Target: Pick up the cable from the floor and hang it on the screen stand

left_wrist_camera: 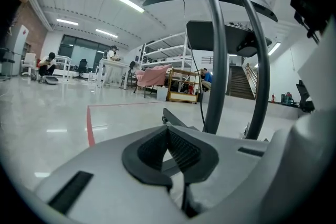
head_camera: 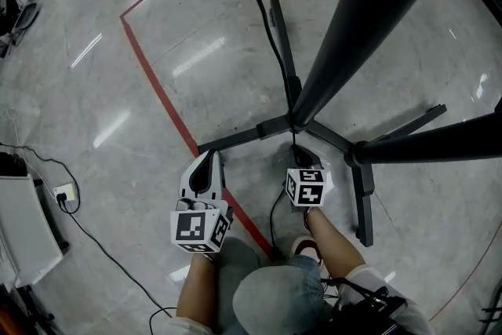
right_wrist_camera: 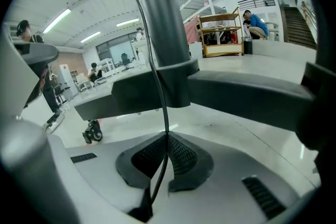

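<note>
The cable (right_wrist_camera: pixel 166 113) looks light and limp, pinched mid-run by the right gripper (right_wrist_camera: pixel 168 136); the left gripper (left_wrist_camera: pixel 168 131) is closed, empty.

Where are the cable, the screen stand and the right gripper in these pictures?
cable (right_wrist_camera: pixel 164 113), right gripper view, the stretch just above the jaws.
screen stand (head_camera: pixel 369 20), head view, its dark pole.
right gripper (right_wrist_camera: pixel 168 135), right gripper view, where its tips close on the cable.

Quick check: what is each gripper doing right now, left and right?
Left gripper: shut, nothing between its jaws.
Right gripper: shut on the black cable.
</note>
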Demonstrator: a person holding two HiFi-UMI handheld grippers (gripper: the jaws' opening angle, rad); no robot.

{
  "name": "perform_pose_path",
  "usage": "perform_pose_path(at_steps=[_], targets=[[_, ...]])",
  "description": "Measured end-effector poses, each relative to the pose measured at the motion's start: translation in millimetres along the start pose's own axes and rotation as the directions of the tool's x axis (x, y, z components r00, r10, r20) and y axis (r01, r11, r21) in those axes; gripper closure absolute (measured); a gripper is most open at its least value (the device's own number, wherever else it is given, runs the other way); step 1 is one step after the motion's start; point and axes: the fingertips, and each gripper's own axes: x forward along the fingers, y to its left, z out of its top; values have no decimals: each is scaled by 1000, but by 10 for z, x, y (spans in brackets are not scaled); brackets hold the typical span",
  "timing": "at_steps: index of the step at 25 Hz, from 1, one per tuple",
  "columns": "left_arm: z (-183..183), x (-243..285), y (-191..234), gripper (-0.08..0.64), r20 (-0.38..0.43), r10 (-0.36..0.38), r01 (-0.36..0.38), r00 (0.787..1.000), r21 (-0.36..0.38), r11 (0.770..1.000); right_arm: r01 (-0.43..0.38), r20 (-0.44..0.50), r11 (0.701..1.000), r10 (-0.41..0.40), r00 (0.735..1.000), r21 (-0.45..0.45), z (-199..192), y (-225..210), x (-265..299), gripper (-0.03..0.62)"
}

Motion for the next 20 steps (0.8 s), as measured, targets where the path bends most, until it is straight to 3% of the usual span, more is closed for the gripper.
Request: perform_pose_path(at_steps=[3, 8, 13, 20], targets=[[137, -175, 75, 557, 0, 26, -26, 1000, -50, 998, 3, 39, 1000, -3, 999, 10, 205, 104, -417, 569], [661, -794, 10, 557, -84, 38, -48, 996, -120, 992, -19, 47, 999, 21, 999, -40, 843, 543, -1450, 572], [1616, -1369, -118, 557, -117, 39, -53, 992, -114, 992, -39, 30, 992, 42, 999, -122, 1471, 989, -2360, 571], [3067, -1914, -241, 557, -79, 30, -37, 996, -95, 995, -30, 69, 981, 44, 997, -193, 2551, 1487, -3307, 570]])
